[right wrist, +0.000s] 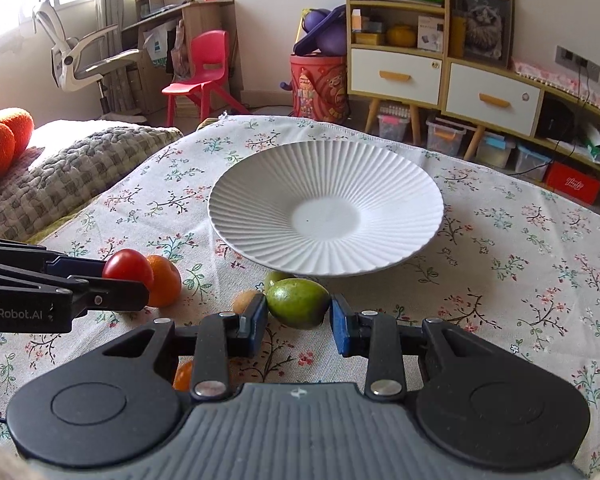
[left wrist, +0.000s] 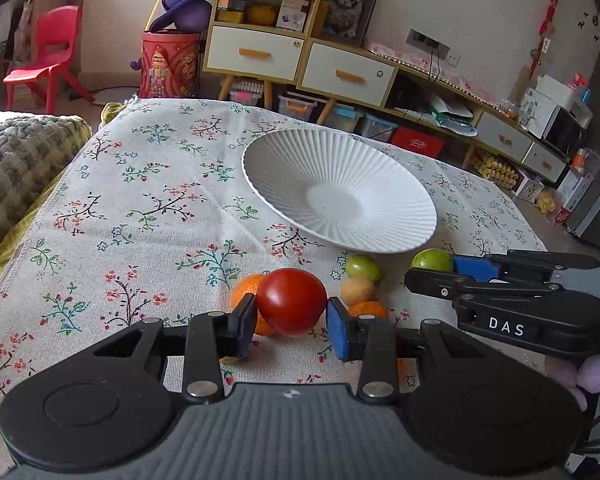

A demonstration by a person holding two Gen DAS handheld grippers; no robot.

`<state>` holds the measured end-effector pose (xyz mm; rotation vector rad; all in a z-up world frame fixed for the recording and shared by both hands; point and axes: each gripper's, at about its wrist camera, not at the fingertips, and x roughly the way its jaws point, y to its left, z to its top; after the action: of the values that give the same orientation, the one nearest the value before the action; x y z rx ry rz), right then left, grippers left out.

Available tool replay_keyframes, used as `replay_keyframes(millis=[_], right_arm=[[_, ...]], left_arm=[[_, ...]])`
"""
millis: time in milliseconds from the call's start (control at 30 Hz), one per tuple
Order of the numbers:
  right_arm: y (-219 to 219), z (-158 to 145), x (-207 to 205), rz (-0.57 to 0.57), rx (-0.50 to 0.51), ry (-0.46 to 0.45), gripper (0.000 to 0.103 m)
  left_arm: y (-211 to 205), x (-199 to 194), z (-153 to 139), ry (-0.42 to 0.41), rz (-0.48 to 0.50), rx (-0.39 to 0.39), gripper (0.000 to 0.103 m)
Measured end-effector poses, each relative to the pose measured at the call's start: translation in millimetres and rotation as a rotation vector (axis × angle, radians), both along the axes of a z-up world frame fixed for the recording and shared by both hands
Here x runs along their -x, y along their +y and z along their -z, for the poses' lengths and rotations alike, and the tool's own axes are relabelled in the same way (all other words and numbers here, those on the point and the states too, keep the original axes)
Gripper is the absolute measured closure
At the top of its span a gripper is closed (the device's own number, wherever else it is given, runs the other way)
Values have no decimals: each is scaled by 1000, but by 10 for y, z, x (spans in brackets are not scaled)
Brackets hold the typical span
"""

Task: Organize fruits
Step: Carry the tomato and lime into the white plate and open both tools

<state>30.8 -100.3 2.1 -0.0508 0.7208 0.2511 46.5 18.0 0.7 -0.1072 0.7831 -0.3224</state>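
A white ribbed plate (left wrist: 372,168) (right wrist: 400,184) sits empty on the floral tablecloth. My left gripper (left wrist: 291,326) is shut on a red tomato (left wrist: 291,301), which also shows in the right wrist view (right wrist: 127,266). An orange (left wrist: 244,288) (right wrist: 165,285) lies just behind it. My right gripper (right wrist: 299,322) is shut on a green lime (right wrist: 298,302), seen from the left wrist view as a green fruit (left wrist: 431,259) at the tips of the right gripper (left wrist: 440,276). A second lime (left wrist: 362,266) (right wrist: 278,278), a small tan fruit (left wrist: 357,290) (right wrist: 245,300) and another orange (left wrist: 367,309) lie between the grippers.
A grey knitted cushion (right wrist: 72,176) lies at the table's left edge. Shelves and drawers (right wrist: 396,68) stand behind the table, with a red chair (right wrist: 204,68) and a red bin (right wrist: 320,84) on the floor.
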Motion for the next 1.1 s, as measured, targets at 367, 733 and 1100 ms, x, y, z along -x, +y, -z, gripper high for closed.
replay_keyframes(millis=[367,733,1100], right_arm=[[-79,-100,-372,31,31,-40,72],[-147,-5,-731,34,72,12,72],[-180,74,-881,9,117,25,72]], left_arm=[[-145,-415,-178,-71,45,-21,80],[-490,-986,51,-89,174,-113,80],[-610,-1148,187,-97,231,-169,80]])
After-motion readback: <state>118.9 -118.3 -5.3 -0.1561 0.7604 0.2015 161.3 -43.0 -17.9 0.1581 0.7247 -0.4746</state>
